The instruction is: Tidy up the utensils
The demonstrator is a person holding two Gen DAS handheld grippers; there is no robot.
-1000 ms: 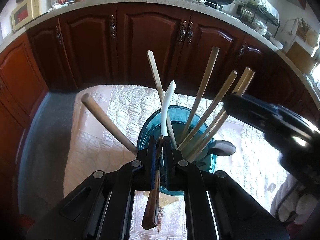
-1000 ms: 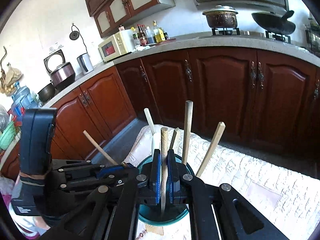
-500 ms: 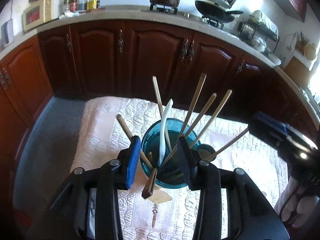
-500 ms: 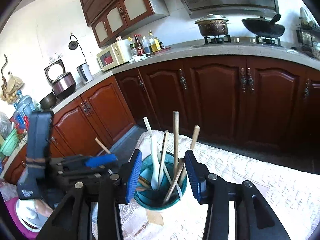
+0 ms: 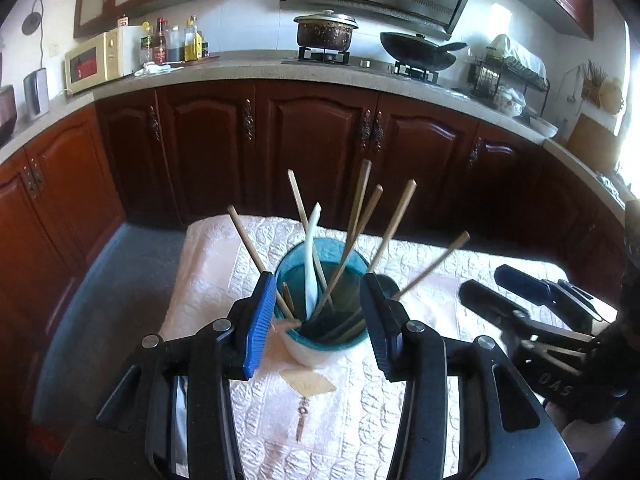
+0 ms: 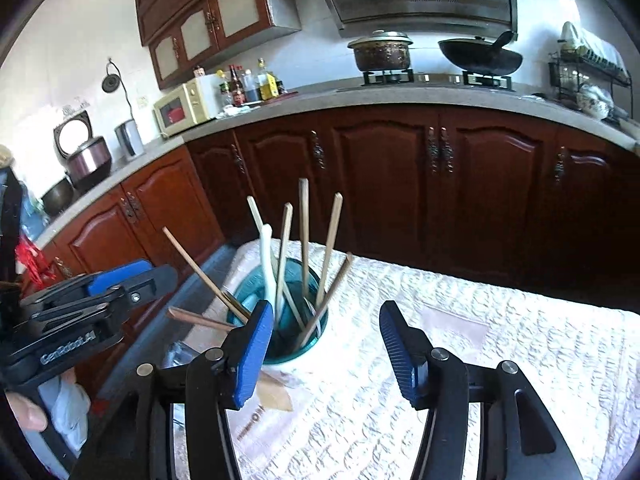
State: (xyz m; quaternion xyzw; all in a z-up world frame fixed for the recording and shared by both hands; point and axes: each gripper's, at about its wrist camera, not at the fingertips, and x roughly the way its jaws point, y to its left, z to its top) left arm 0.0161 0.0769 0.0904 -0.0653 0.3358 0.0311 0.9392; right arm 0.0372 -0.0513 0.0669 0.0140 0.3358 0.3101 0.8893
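Both grippers, left and right, jaws opening and now empty after releasing their utensils, which stand in the teal cup on the surface; organizing appears near complete

A teal cup stands upright on the pale quilted cloth. It holds several wooden chopsticks fanned outward at different tilts, 1 white spoon handle-up, and dark utensils low inside.

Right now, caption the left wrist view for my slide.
Left gripper, jaws opening and empty, before a teal cup of wooden utensils on a quilted cloth.
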